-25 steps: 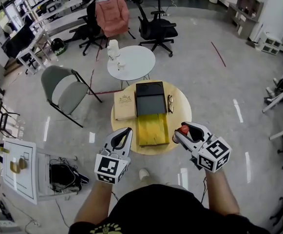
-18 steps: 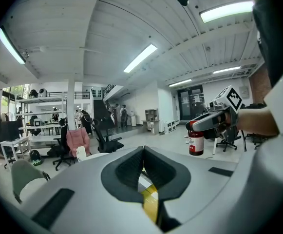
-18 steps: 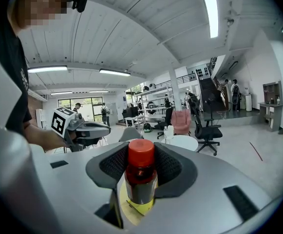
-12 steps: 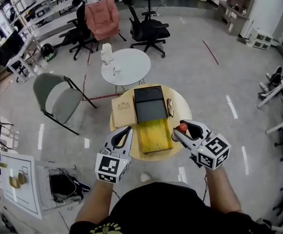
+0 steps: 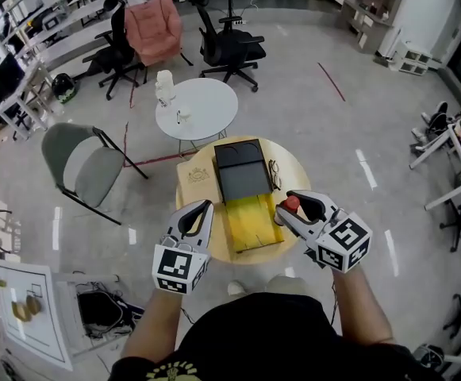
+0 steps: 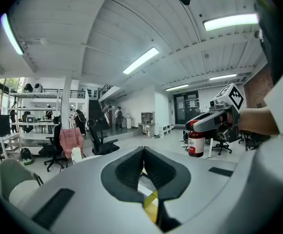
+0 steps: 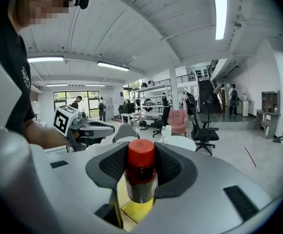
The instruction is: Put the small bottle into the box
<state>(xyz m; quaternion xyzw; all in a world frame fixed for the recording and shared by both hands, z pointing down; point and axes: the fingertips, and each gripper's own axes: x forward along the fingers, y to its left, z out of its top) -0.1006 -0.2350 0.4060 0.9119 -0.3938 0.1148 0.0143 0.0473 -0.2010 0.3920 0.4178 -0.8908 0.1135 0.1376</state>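
The small bottle [image 5: 291, 206], amber with a red cap [image 7: 141, 153], stands upright between the jaws of my right gripper [image 5: 284, 211], which is shut on it above the right edge of the round wooden table [image 5: 297, 175]. The box [image 5: 243, 168] lies open at the table's middle, a black half at the back and a yellow-lined half [image 5: 250, 221] in front. My left gripper [image 5: 205, 208] hovers at the box's front left, shut and empty, its pads [image 6: 143, 156] touching. The left gripper view also shows the bottle [image 6: 196, 143] hanging in the right gripper [image 6: 214, 121].
A tan flat box [image 5: 196, 177] lies left of the black one and a pair of glasses [image 5: 275, 173] right of it. Behind the wooden table stand a white round table [image 5: 198, 108], a grey folding chair [image 5: 78, 159] and office chairs [image 5: 228, 44].
The right gripper with the bottle has shifted a little left, closer to the yellow half of the box. The left gripper has crept slightly forward and stays shut.
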